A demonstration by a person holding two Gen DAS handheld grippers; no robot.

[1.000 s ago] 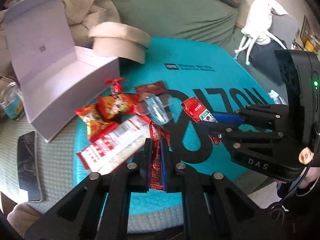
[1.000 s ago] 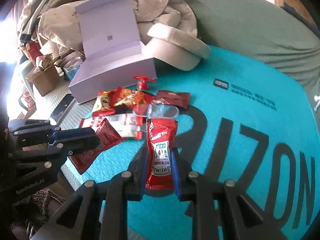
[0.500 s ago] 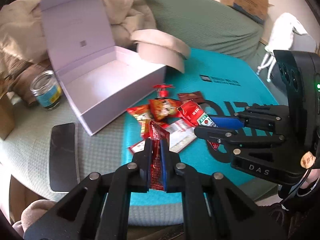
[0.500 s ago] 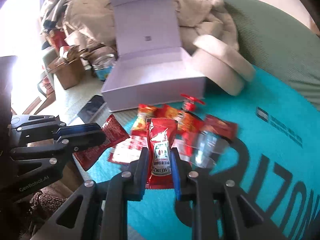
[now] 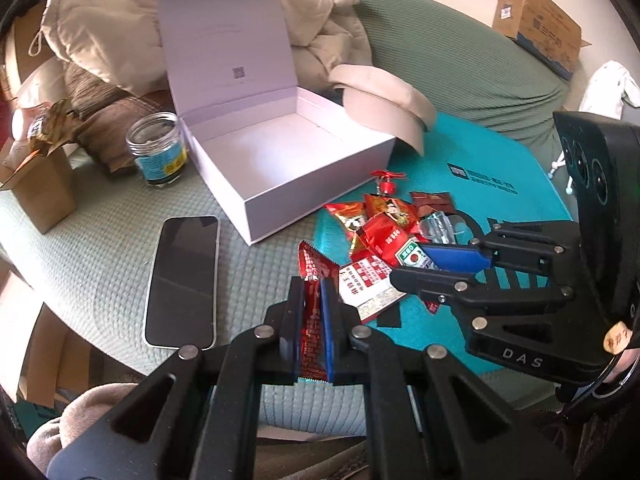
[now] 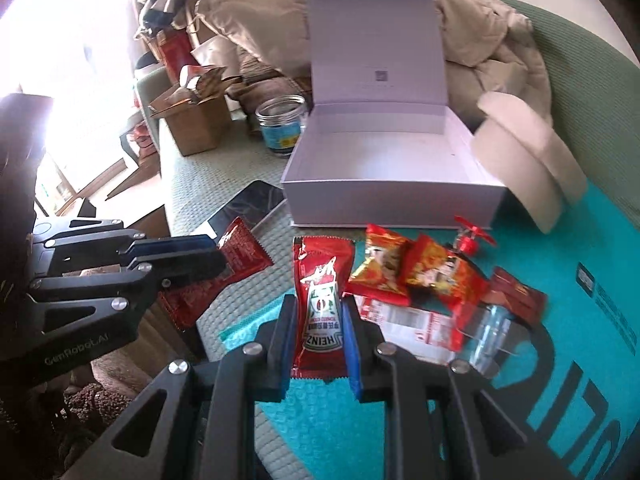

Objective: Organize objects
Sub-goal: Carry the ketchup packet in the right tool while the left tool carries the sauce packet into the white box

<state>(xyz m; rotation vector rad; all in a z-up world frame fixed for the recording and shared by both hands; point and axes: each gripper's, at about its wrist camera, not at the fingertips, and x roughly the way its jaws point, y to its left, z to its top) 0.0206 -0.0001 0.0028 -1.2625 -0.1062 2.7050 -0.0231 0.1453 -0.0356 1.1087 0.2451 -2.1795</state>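
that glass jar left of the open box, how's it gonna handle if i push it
The glass jar stands upright, squat and wide, so it would probably slide rather than tip. Lying down, its round wall would likely roll. Glass looks smooth, so probably slippery in a claw, and breakable if dropped.

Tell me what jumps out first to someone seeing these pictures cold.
Each gripper pinches a red packet: the right gripper a Heinz ketchup sachet, the left gripper a dark red sachet. Behind them an open white box stands empty, with a heap of red snack packets on the teal mat beside it.
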